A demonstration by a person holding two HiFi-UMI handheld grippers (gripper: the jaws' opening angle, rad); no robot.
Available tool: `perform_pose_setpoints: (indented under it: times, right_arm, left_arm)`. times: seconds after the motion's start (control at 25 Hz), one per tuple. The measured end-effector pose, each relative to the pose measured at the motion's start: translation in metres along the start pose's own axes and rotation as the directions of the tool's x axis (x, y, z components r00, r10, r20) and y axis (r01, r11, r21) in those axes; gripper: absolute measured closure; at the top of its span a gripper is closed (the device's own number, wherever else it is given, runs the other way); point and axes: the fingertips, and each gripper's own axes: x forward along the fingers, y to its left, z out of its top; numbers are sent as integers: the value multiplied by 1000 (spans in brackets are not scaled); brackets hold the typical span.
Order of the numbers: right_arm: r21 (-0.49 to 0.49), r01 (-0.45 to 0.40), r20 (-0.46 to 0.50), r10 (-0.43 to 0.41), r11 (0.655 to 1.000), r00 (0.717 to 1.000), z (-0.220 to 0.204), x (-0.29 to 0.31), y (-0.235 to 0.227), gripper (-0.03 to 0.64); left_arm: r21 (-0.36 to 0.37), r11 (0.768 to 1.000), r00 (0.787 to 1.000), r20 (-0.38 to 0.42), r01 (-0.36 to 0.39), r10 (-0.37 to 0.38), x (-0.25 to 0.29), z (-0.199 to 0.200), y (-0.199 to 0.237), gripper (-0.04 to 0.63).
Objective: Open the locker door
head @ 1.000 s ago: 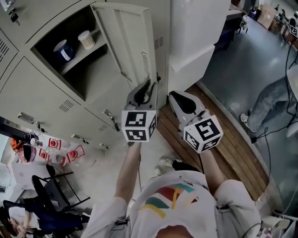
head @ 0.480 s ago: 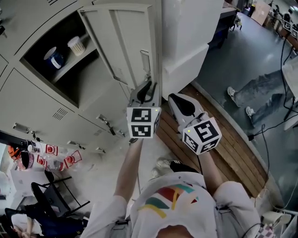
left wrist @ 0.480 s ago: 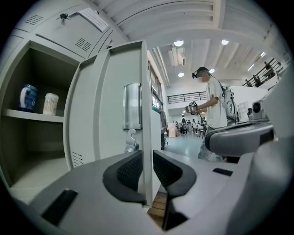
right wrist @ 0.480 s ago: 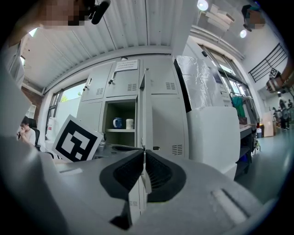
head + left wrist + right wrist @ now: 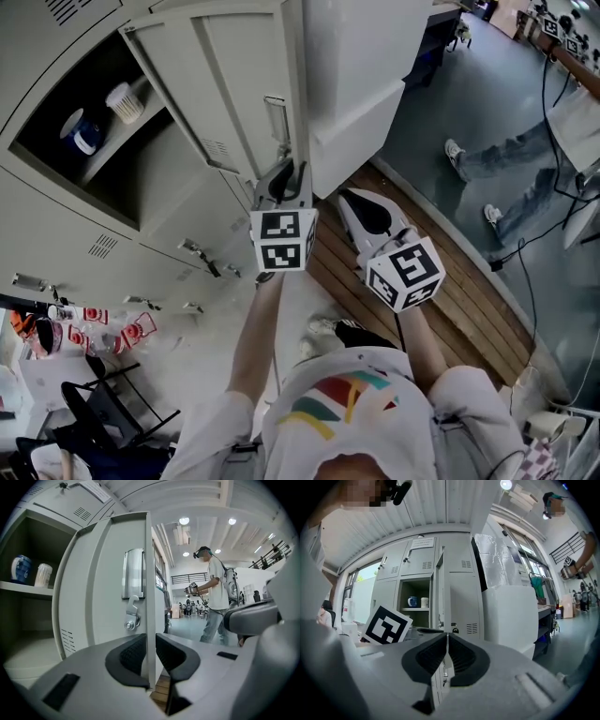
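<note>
The grey locker door (image 5: 234,84) stands swung open, and the compartment behind it holds a blue mug (image 5: 80,131) and a white cup (image 5: 122,101) on a shelf. My left gripper (image 5: 286,176) is shut on the door's free edge, below the latch (image 5: 131,616). In the left gripper view both pads (image 5: 133,654) press the thin door edge (image 5: 150,634) from either side. My right gripper (image 5: 364,208) hangs just right of the left one, shut, with nothing between its fingers. From the right gripper (image 5: 446,656) I see the open locker (image 5: 417,604) ahead.
A tall white cabinet (image 5: 375,66) stands right of the lockers. A wooden platform (image 5: 450,291) lies under my feet. A person's legs (image 5: 506,159) are on the grey floor at right, and another person (image 5: 215,592) stands farther off. A black chair (image 5: 94,412) is at lower left.
The door has swung a little wider with my left gripper still on its edge. The right gripper kept its place beside it. The person's legs at right have shifted.
</note>
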Motion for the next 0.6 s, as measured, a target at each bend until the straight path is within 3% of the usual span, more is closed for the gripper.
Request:
perform_pose_setpoints:
  times: [0.6]
  right_arm:
    - [13,-11,-14,11,1000,1000,-10,14,-16,601]
  left_arm:
    - [-3,1000,1000,9,0,0,16,1,-1,522]
